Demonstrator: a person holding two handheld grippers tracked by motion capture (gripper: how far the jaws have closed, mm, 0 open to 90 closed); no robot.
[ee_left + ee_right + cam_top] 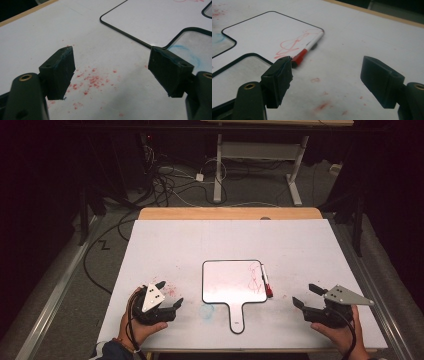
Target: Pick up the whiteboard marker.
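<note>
A small handled whiteboard [230, 282] lies flat on the white table, its handle toward me, with red scribbles near its right edge. A red-capped marker [266, 281] rests along that right edge, seen closer as the marker [308, 49] beside the scribble. My left gripper [168, 295] sits low at the table's front left, open and empty, over red specks. In its own view the left gripper [112, 72] faces the whiteboard [155, 22]. My right gripper [306, 296] rests at the front right, open and empty; the right gripper [327, 80] points toward the marker's cap.
The white table [200, 240] has a wooden strip [230, 213] at its far edge. A blue smudge [207, 311] marks the surface left of the whiteboard's handle. Cables [170, 185] and a desk frame [260, 160] stand on the floor beyond.
</note>
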